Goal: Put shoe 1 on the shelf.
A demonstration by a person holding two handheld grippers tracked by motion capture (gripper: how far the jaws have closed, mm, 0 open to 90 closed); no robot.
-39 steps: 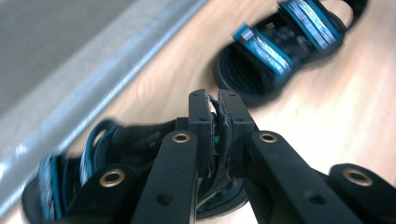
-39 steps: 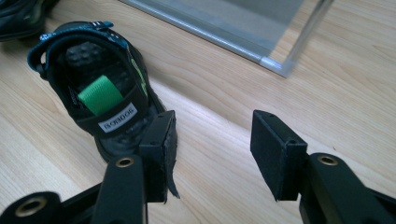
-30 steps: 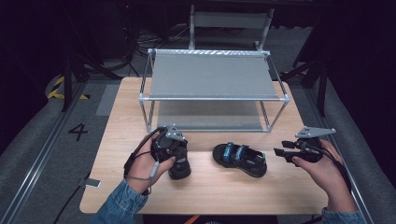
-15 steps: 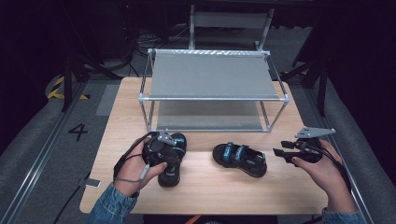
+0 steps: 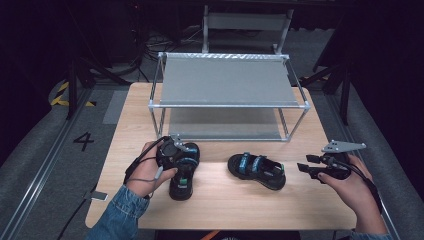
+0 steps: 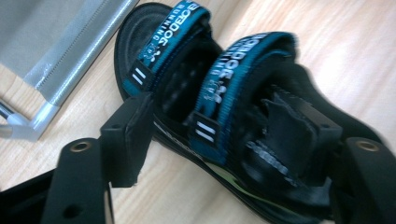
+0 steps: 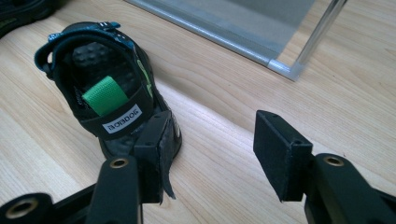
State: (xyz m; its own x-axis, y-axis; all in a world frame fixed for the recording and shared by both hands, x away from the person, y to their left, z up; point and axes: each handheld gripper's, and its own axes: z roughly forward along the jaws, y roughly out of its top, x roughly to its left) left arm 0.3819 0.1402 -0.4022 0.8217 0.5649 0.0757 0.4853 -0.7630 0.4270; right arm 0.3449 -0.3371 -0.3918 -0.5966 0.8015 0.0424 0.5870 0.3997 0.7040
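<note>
We see two black sandals w/ blue straps on the wooden worktop (image 5: pixel 300 210), in front of a metal shoe rack (image 5: pixel 227 95); left sandal (image 5: pixel 182 167) lies flat just beside the rack's front-left leg; right sandal (image 5: pixel 257 170) lies near mid-worktop, well apart from the first. Left gripper (image 5: pixel 177 152) sits over the left sandal; its jaws have just been opening, now fairly wide, straddling the sandal's heel end w/ pads not pressing. Right gripper (image 5: pixel 307 167) hovers by the right edge, jaws wide w/ nothing between them; in the right gripper view its left jaw looks close beside the right sandal's heel; contact we can't tell.
</note>
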